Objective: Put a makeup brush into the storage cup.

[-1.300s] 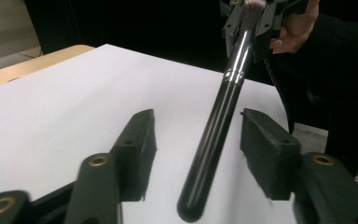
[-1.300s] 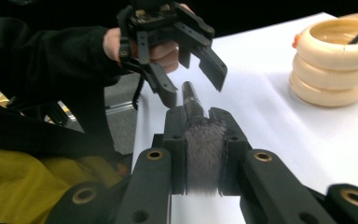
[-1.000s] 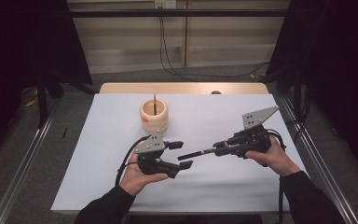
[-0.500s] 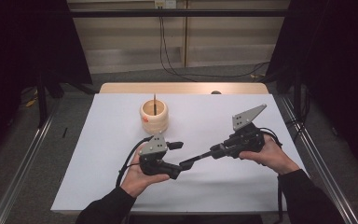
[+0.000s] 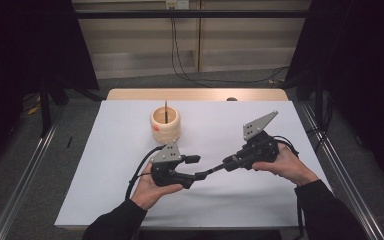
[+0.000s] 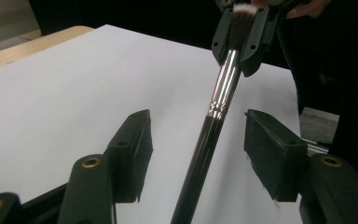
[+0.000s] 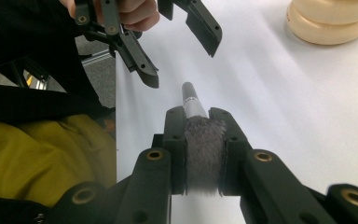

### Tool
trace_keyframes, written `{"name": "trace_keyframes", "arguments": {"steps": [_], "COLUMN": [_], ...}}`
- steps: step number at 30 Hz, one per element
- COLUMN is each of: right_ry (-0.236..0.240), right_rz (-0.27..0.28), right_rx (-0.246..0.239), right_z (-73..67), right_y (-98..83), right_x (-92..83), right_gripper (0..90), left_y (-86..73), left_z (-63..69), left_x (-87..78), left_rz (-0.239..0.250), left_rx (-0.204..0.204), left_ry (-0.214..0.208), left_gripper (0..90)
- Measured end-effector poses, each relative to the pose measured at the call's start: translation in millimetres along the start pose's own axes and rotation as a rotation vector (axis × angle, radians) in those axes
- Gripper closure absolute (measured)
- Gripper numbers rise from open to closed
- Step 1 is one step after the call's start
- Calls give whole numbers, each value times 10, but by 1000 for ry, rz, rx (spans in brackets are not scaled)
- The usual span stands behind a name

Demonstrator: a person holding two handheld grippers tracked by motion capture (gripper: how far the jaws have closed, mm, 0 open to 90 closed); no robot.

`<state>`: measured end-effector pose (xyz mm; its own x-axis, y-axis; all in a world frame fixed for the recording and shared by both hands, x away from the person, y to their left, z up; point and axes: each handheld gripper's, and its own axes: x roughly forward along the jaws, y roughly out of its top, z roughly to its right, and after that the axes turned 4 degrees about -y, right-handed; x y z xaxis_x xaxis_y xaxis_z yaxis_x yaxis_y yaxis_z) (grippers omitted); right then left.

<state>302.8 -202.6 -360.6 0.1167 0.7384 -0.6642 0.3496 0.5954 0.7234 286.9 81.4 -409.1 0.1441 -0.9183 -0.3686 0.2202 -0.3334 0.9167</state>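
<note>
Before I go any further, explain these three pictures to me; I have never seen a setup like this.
A person sits at a white table with a hand-held gripper in each hand. One picture looks down from above; the other two come from cameras riding on each gripper. The right hand-held gripper is shut on the bristle end of a makeup brush. The left hand-held gripper has just been closing, with the brush's dark handle between its jaws, not yet pinched. Farther back stands a cream round holder with another thin stick in it.
</note>
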Motion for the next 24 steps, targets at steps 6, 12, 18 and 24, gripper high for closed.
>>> {"name": "trace_keyframes", "arguments": {"steps": [6,12,18,24], "right_ry": [15,16,24,36], "right_rz": [-44,-98,-137,-142], "right_rx": [20,29,27,23], "right_z": [38,66,57,31], "right_y": [-7,3,17,39], "right_x": [6,34,100,120], "right_gripper": [780,780,780,780], "left_y": [39,40,59,114], "left_z": [-9,-22,-6,39], "left_x": [50,117,183,284], "left_rz": [-41,-84,-133,-178], "left_rx": [21,27,36,74], "left_ry": [-4,-20,-37,-78], "left_gripper": [453,495,541,577]}}
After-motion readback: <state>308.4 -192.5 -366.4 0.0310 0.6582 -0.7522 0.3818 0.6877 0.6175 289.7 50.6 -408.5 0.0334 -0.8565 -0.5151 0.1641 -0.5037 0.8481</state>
